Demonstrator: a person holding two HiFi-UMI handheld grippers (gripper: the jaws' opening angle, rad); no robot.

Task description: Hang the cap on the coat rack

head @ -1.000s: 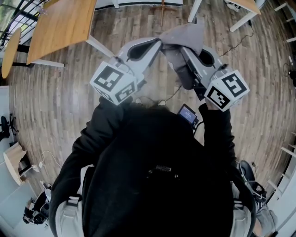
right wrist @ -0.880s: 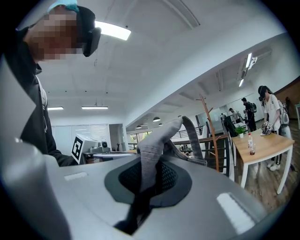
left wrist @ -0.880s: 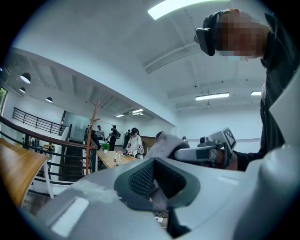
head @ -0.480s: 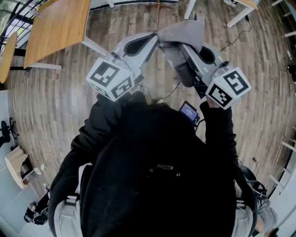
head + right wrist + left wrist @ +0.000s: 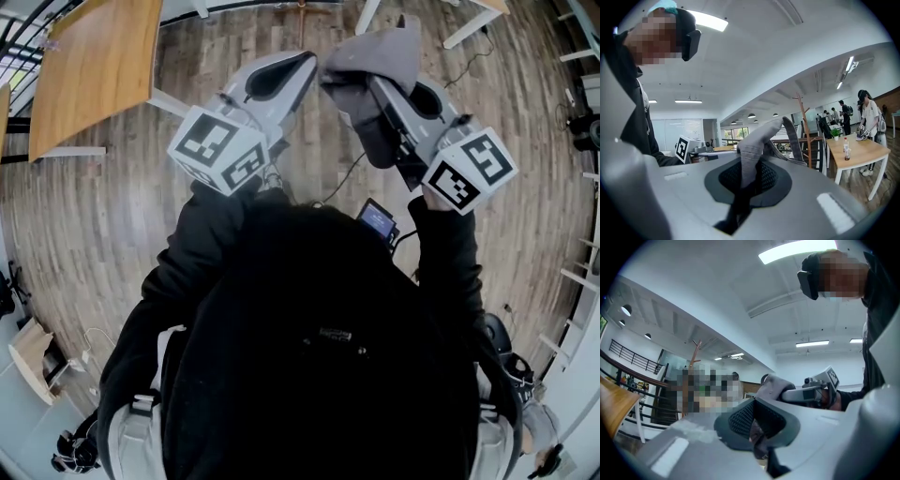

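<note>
The left tongs (image 5: 312, 64) and right tongs (image 5: 377, 86) are each pinching the grey cap (image 5: 380, 52), holding it raised between them over the floor (image 5: 103, 234). The rack (image 5: 804, 129) is standing well apart.

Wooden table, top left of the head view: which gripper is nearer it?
Left. The left gripper is on the wooden table's side, a strip of floor apart; the right gripper is farther away, beyond the grey cap that both hold.
</note>
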